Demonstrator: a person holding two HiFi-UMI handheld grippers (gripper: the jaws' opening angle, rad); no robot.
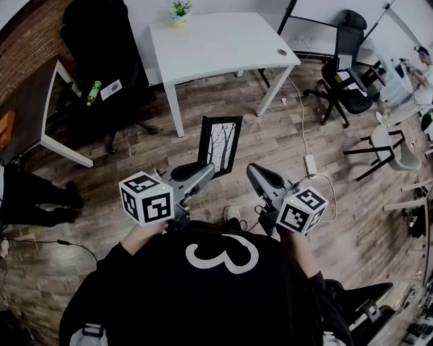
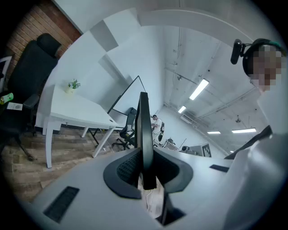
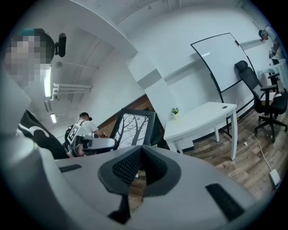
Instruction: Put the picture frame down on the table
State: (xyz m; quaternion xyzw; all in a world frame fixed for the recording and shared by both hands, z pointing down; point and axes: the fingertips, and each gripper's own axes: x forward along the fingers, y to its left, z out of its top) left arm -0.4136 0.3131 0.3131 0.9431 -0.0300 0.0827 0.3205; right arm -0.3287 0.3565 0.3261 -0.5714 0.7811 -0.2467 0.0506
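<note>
A black picture frame (image 1: 220, 144) with a bare-tree print stands upright in the air over the wooden floor, short of the white table (image 1: 216, 42). My left gripper (image 1: 208, 170) is shut on the frame's lower left edge. In the left gripper view the frame (image 2: 144, 130) shows edge-on, pinched between the pads of my left gripper (image 2: 145, 170). My right gripper (image 1: 254, 171) hangs just right of the frame, apart from it, its jaws shut with nothing in them. The right gripper view shows the frame's picture side (image 3: 132, 129) past my right gripper (image 3: 141, 152).
A small potted plant (image 1: 180, 10) sits at the table's far edge. A black office chair (image 1: 101, 40) with a green bottle (image 1: 93, 92) stands at the left beside a dark desk (image 1: 27, 108). More chairs (image 1: 348, 74) and a power strip (image 1: 311, 164) lie at the right.
</note>
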